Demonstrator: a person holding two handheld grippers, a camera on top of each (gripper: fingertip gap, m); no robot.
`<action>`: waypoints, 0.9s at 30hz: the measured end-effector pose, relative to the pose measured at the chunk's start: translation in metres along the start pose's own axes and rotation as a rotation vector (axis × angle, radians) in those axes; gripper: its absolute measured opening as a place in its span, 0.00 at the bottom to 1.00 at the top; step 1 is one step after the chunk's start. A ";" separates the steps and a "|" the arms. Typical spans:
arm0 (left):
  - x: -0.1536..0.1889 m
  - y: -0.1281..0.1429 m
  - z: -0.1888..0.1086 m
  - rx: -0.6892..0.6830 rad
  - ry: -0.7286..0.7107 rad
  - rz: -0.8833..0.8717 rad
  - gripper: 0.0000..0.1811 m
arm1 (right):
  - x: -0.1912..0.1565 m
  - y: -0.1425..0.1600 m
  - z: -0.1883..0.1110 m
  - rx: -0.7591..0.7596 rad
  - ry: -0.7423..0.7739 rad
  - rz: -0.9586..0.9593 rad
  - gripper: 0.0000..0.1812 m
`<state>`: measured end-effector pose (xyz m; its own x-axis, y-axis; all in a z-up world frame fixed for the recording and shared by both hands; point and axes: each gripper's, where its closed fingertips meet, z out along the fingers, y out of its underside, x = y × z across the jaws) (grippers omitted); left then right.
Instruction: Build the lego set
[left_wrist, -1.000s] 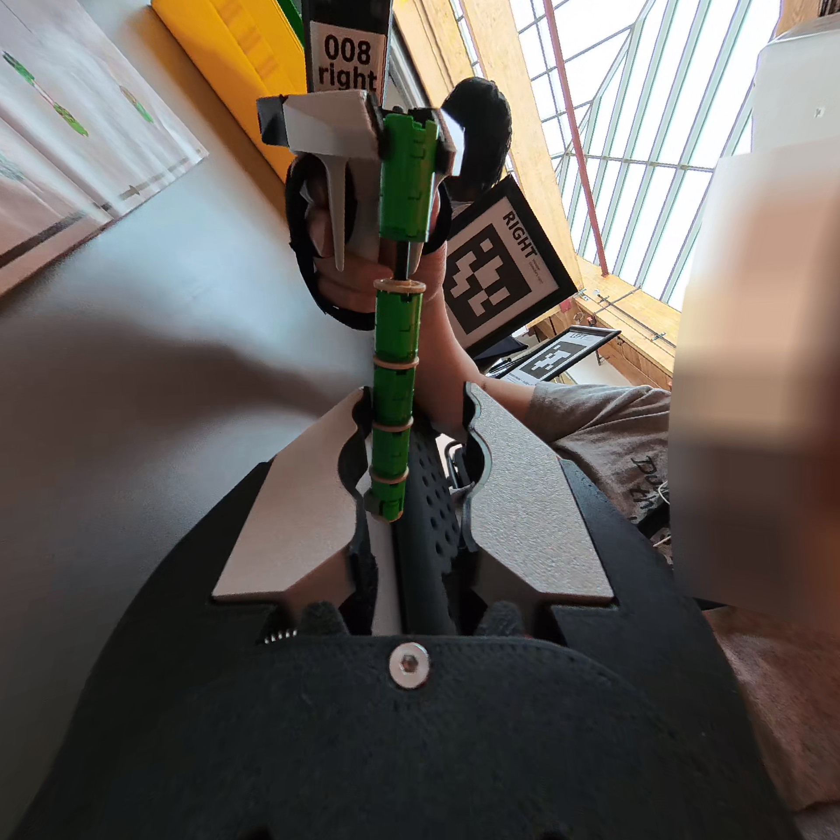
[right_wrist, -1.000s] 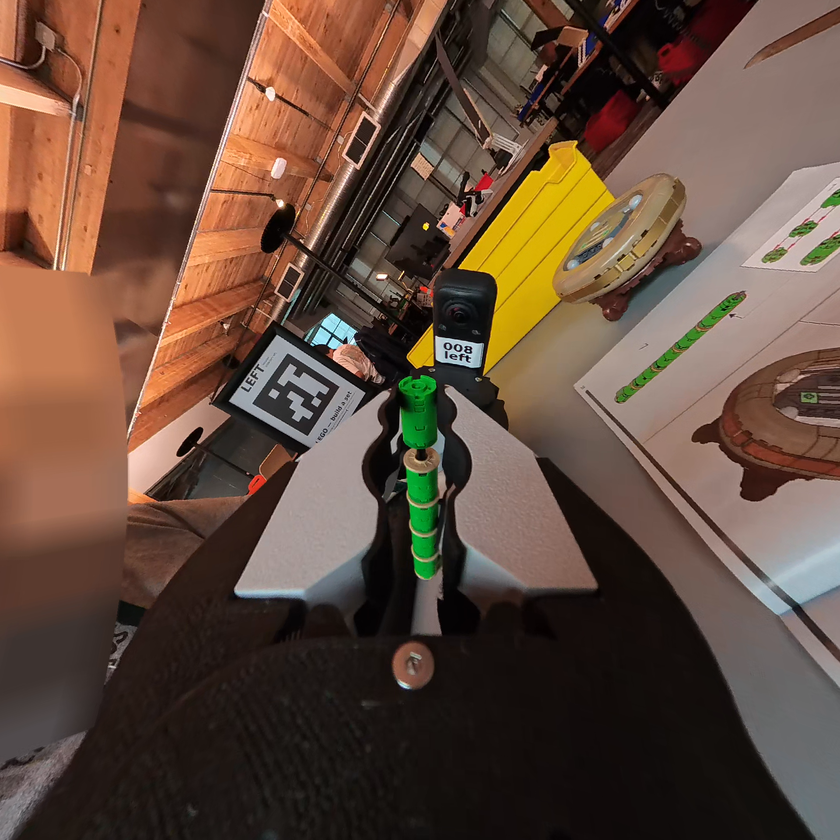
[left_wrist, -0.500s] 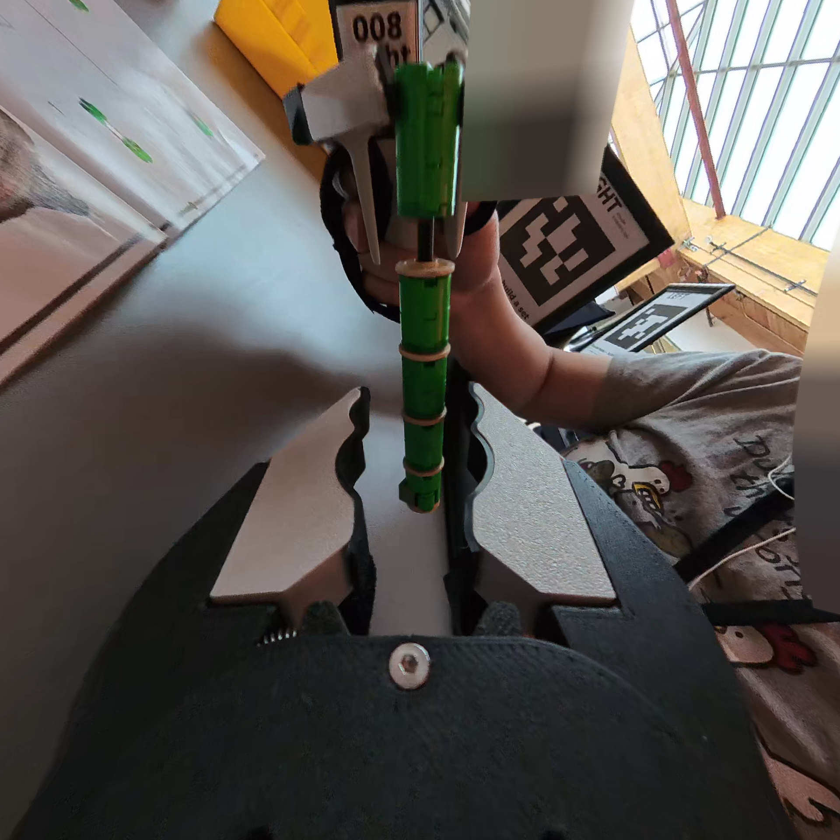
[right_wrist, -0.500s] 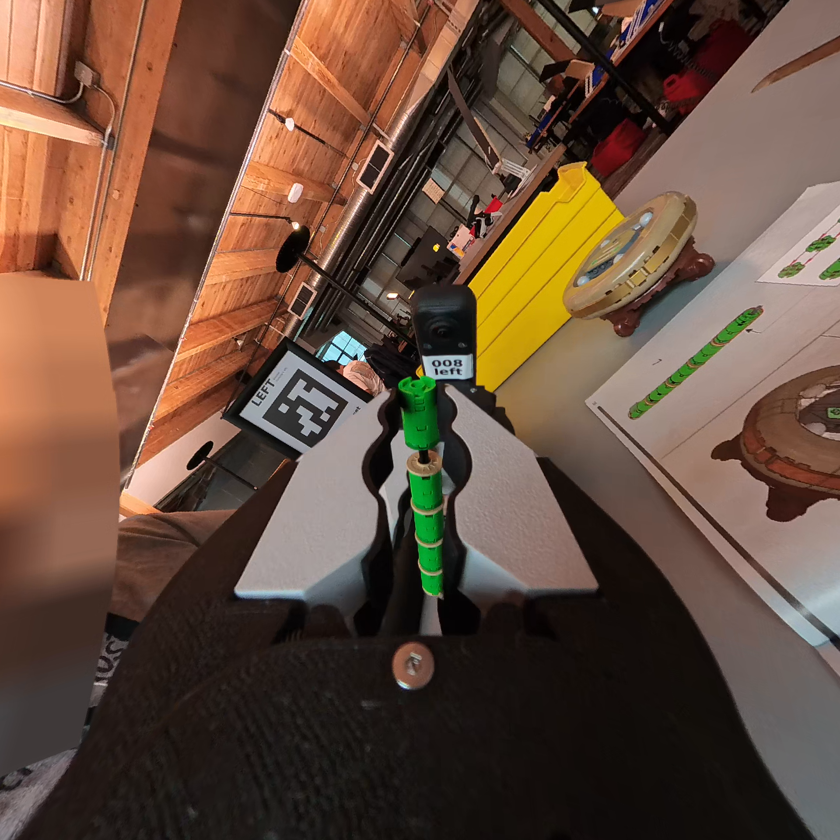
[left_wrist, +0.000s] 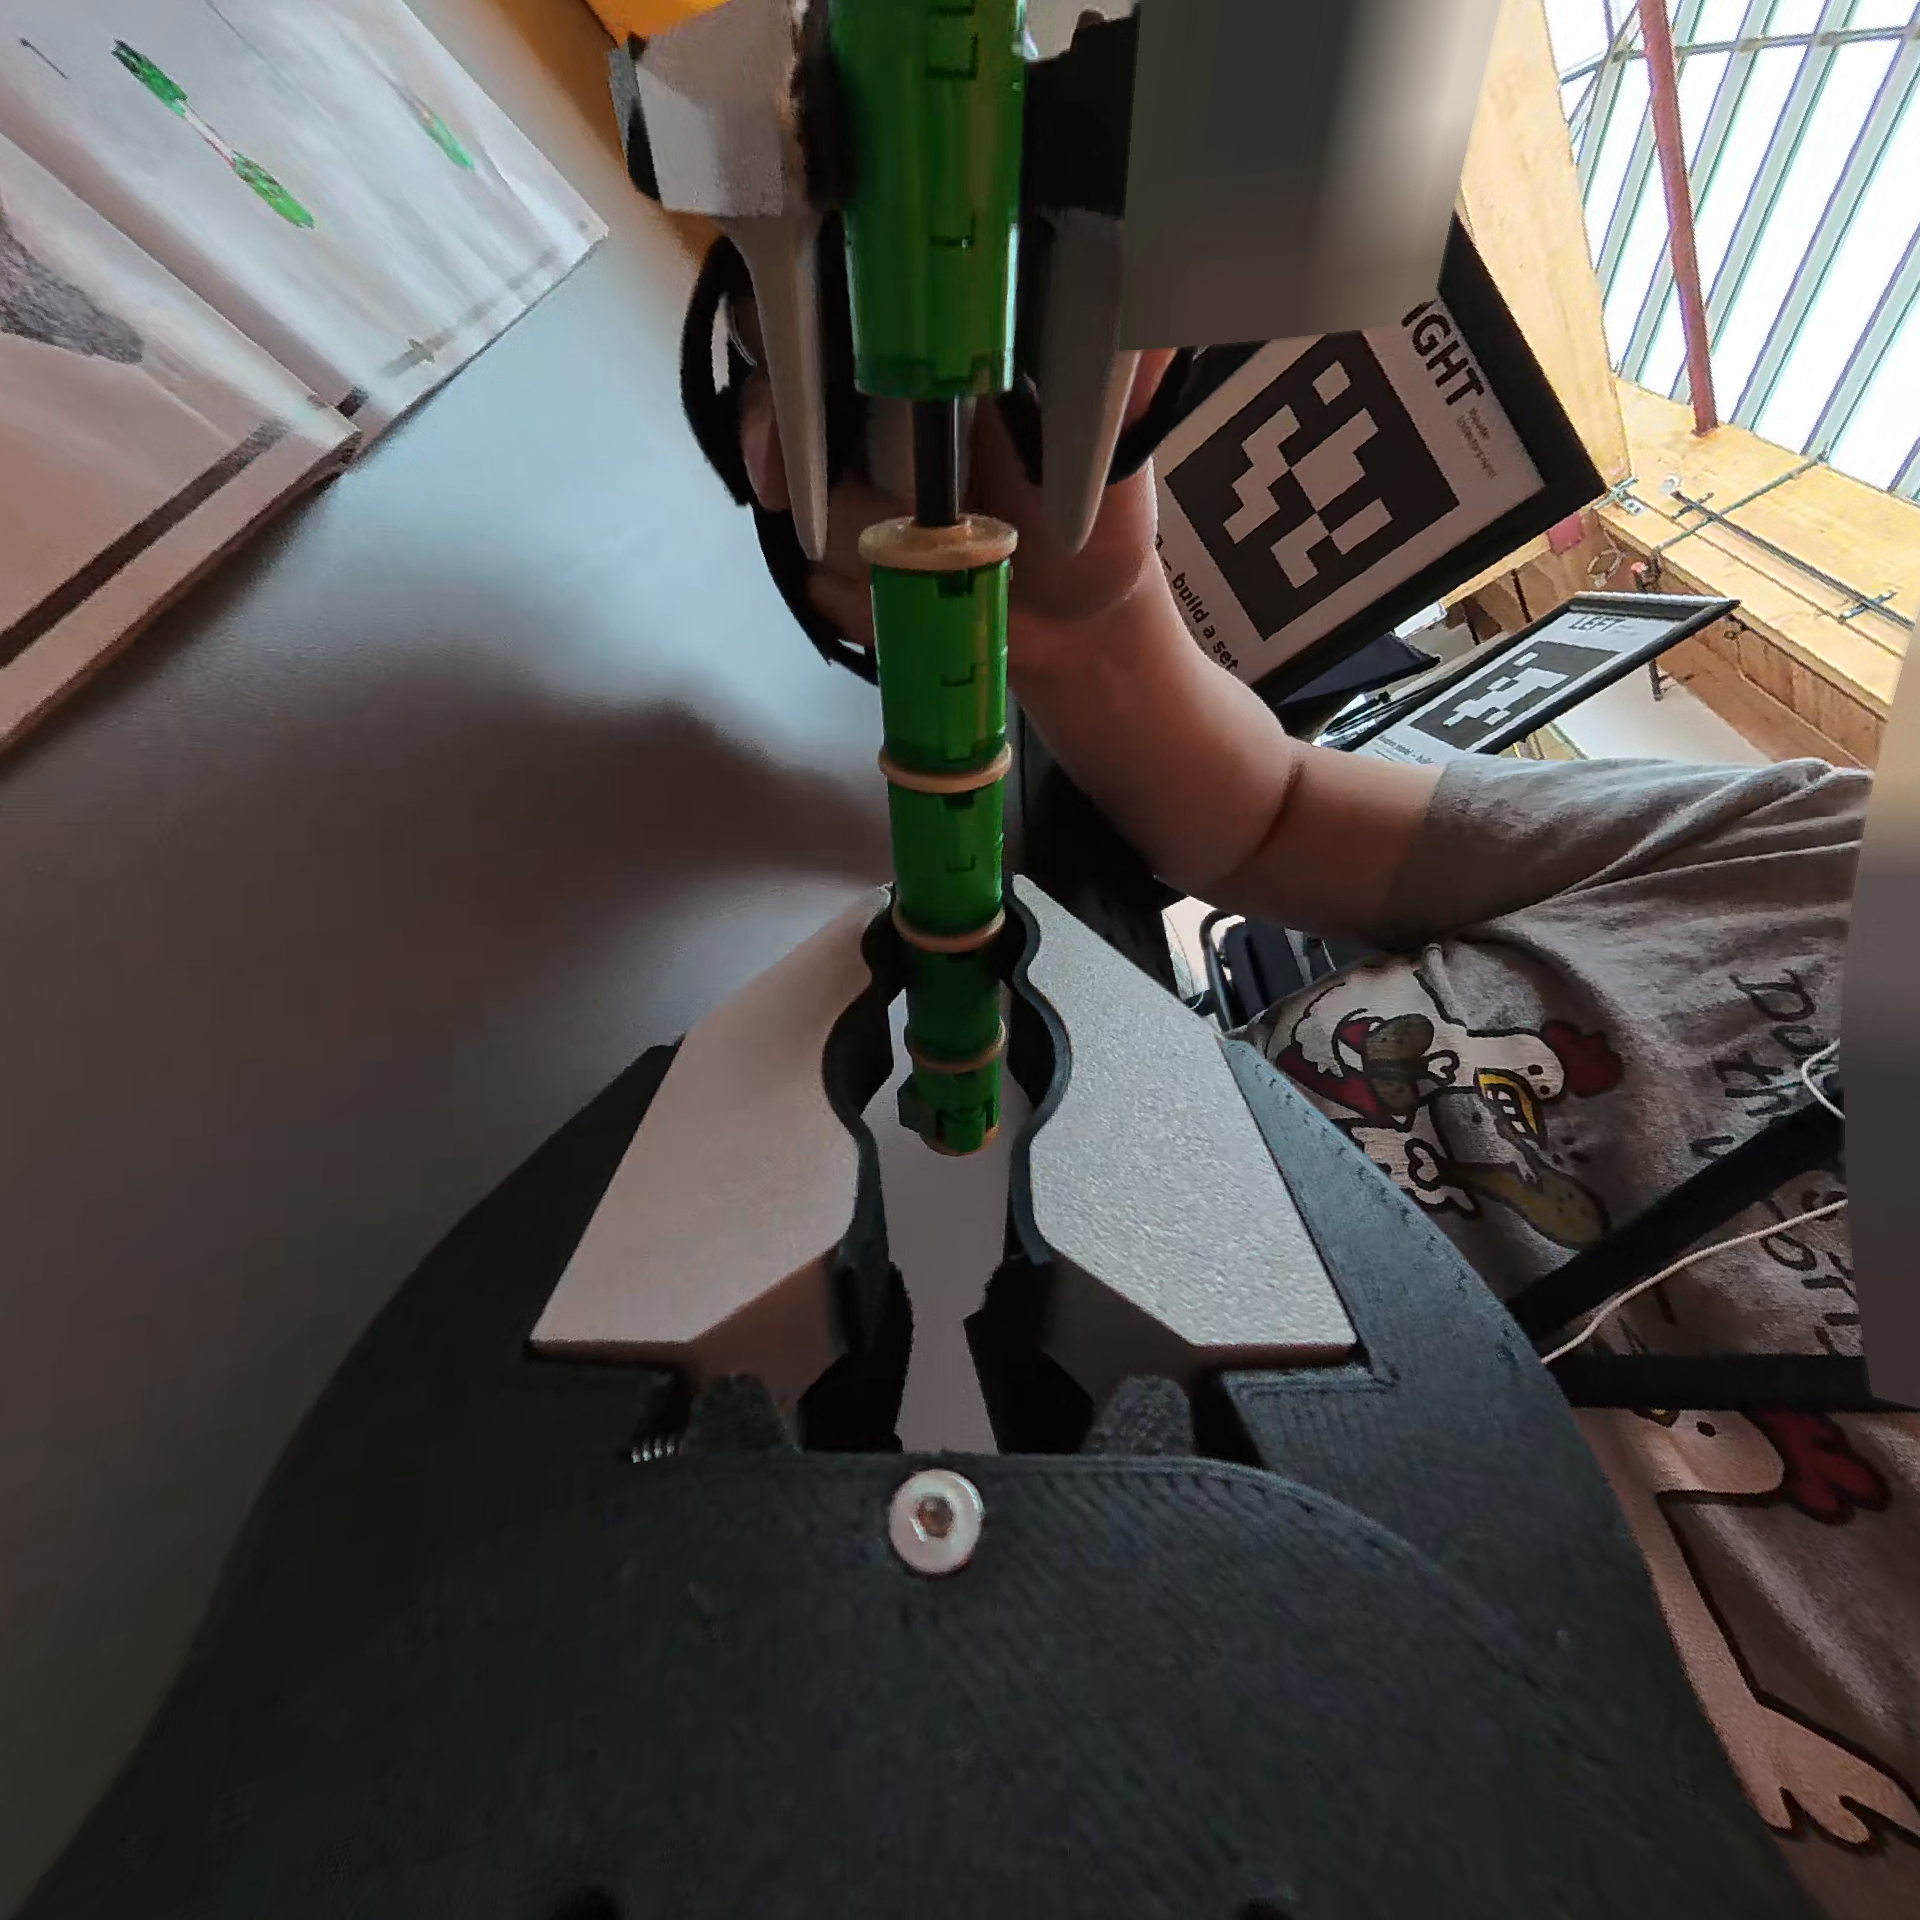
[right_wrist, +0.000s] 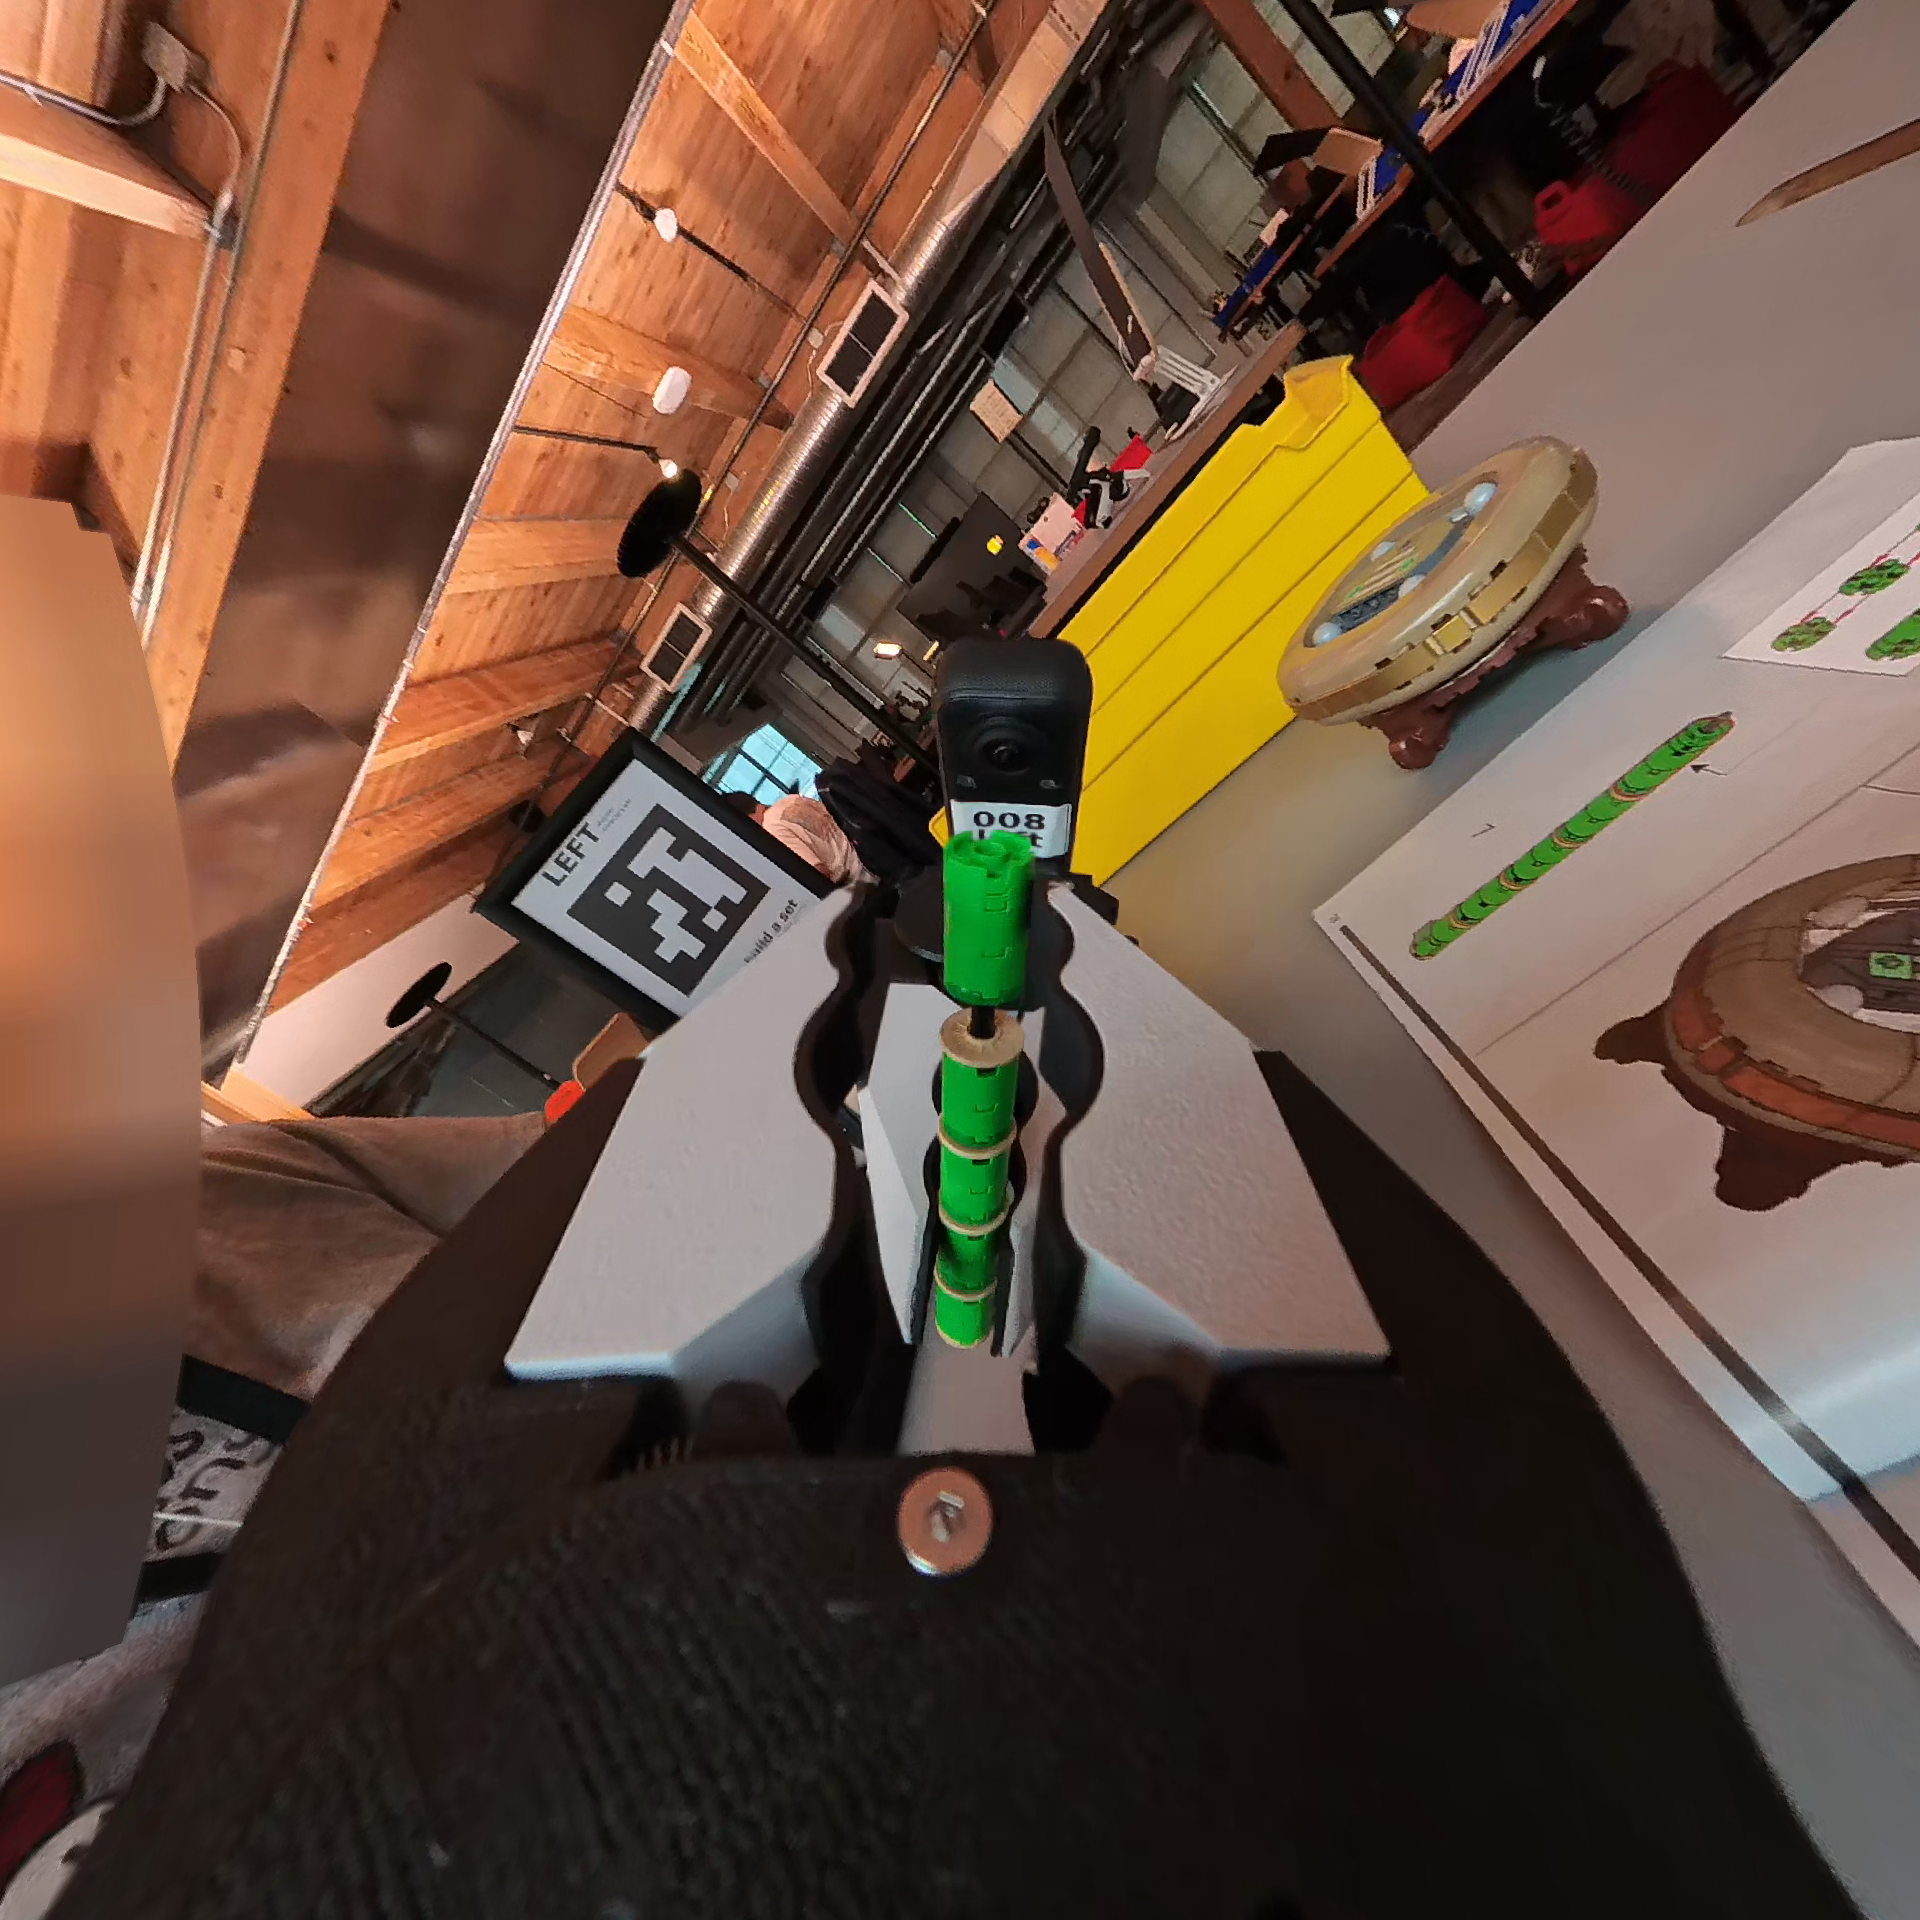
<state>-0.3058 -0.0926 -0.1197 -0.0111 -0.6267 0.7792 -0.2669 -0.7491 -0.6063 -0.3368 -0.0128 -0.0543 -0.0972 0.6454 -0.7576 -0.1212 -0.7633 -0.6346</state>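
Note:
A green lego stalk of stacked segments with tan rings sits on a black axle and is held in the air between both grippers. My left gripper is shut on the stalk's lower segments. My right gripper is shut on a separate green cylinder at the axle's other end. It shows large at the top of the left wrist view. A short stretch of bare axle separates the cylinder from the stalk's tan top disc. The stalk also shows in the right wrist view.
An open instruction booklet lies on the grey table. A round tan lego base on brown feet stands beyond it, next to a yellow bin. A person's forearm and a framed marker sign are close behind the grippers. The grippers' ends are close to 10 cm from one another.
My left gripper's fingers have closed in on the stalk's lower segments. The two grippers have come closer together. The right gripper still holds the green cylinder.

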 end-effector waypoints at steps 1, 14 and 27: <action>0.001 0.000 0.000 -0.001 0.006 0.000 0.08 | 0.001 0.000 0.000 0.012 -0.004 0.010 0.13; -0.011 0.003 -0.002 -0.019 -0.085 0.021 0.08 | 0.007 0.000 0.001 0.091 -0.073 0.031 0.08; -0.016 -0.021 -0.007 -0.017 -0.319 0.570 0.20 | -0.045 0.028 0.011 -0.159 -0.091 -0.810 0.08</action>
<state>-0.3071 -0.0655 -0.1182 0.1305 -0.9596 0.2494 -0.3186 -0.2788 -0.9060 -0.3471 -0.0628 -0.0360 -0.1207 0.9916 -0.0454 -0.0474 -0.0515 -0.9976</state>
